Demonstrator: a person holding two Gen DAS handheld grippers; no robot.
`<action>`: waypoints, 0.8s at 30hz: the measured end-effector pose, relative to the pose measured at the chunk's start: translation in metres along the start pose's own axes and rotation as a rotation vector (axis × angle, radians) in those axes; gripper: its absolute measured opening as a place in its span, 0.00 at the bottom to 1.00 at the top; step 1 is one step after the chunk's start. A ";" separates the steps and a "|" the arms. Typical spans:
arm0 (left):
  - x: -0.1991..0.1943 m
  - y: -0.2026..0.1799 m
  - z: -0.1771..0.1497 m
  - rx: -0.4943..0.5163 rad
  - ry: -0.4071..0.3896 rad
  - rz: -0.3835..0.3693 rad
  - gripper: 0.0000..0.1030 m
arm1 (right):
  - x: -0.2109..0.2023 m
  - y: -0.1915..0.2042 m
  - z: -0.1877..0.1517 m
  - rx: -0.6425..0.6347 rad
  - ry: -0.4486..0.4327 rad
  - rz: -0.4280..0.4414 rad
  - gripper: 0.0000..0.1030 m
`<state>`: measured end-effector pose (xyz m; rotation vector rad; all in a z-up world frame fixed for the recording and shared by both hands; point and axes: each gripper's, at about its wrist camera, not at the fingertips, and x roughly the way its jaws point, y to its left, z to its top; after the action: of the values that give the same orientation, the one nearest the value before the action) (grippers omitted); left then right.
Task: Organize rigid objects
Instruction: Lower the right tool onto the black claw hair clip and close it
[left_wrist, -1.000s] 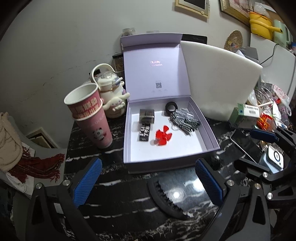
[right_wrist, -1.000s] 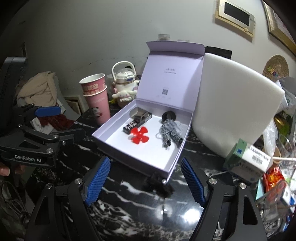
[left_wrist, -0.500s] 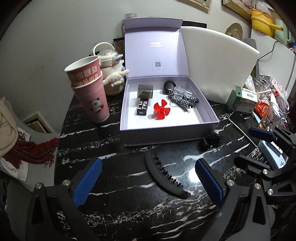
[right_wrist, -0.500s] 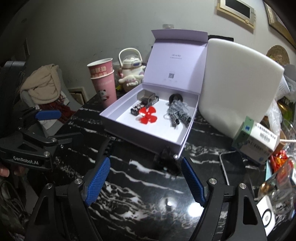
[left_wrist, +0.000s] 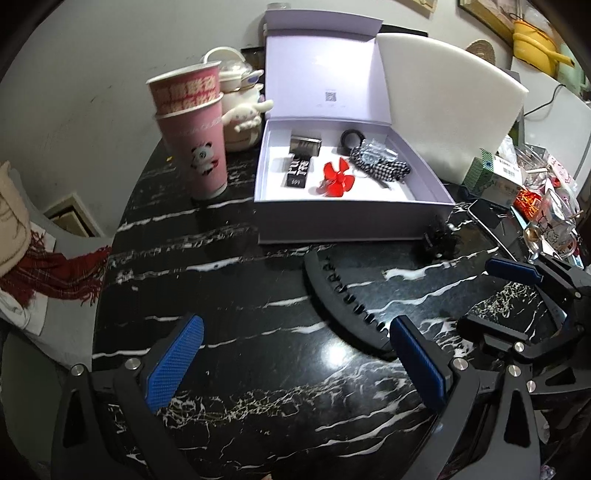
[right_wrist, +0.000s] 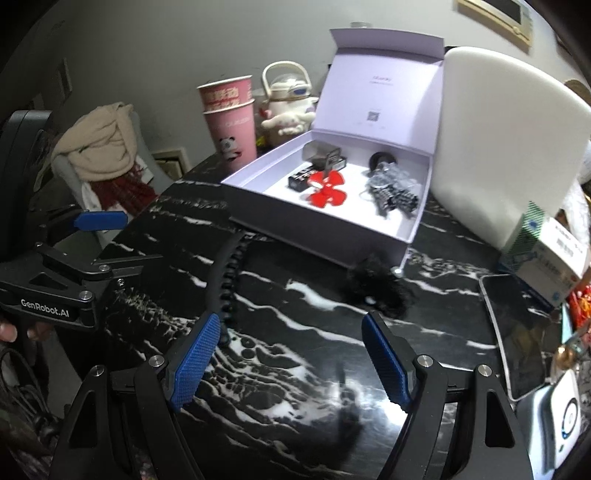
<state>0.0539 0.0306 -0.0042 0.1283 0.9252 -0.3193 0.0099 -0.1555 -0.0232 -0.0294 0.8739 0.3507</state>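
A curved black toothed hair clip lies on the black marbled table just before the open lilac box (red propeller inside). Left gripper and right gripper hover spread wide, empty.

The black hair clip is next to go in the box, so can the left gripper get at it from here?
Probably yes: the black hair clip lies bare on the table just ahead of the open left gripper, with nothing between.

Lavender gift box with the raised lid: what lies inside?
Inside the lavender gift box: red plastic propeller, black lettered bar, dark metallic cube, black ring, checkered fabric bundle. Anything beneath the bundle is hidden.
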 end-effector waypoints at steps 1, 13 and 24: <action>0.001 0.003 -0.001 -0.008 0.004 0.000 1.00 | 0.002 0.001 0.000 -0.002 0.003 0.006 0.78; 0.020 0.045 -0.012 -0.072 0.034 0.042 1.00 | 0.049 0.036 0.012 -0.072 0.060 0.105 0.78; 0.037 0.068 -0.005 -0.075 0.045 0.078 1.00 | 0.091 0.055 0.025 -0.114 0.128 0.109 0.76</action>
<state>0.0926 0.0887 -0.0387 0.1030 0.9724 -0.2098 0.0645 -0.0728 -0.0694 -0.1109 0.9832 0.5048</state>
